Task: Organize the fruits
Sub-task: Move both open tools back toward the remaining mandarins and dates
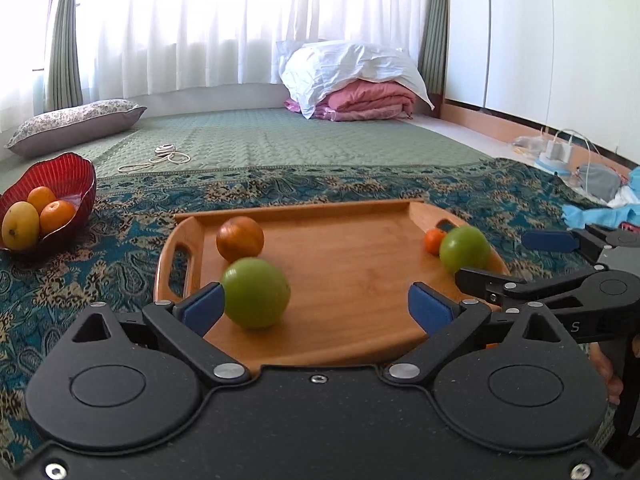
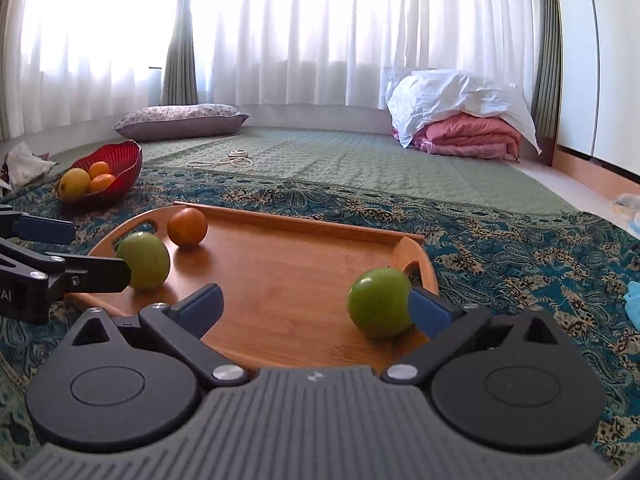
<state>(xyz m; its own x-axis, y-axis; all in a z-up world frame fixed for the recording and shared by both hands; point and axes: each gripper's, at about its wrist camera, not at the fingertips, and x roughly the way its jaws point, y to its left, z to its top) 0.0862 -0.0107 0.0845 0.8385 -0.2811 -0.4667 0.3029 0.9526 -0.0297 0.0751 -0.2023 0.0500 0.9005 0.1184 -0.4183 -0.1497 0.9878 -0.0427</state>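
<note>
- Two green apples sit on the wooden tray [image 1: 340,264]: one green apple [image 1: 256,293] near the tray's front left edge, the other apple [image 2: 379,302] near its front right edge by the right handle.
- An orange [image 1: 240,239] sits toward the tray's back left corner; a smaller orange fruit [image 1: 434,240] sits by the right handle.
- The left gripper [image 1: 314,306] is spread wide, its left pad just beside the left apple, gripping nothing.
- The right gripper [image 2: 316,306] is also spread wide; its right pad looks to be touching the right apple, without pinching it.
- The apples are probably firm, smooth and prone to rolling; take each across its widest middle, squeezing gently.
- A red bowl [image 1: 76,176] holding two oranges and a yellow fruit stands on the patterned rug, well left of the tray, likely the destination.
</note>
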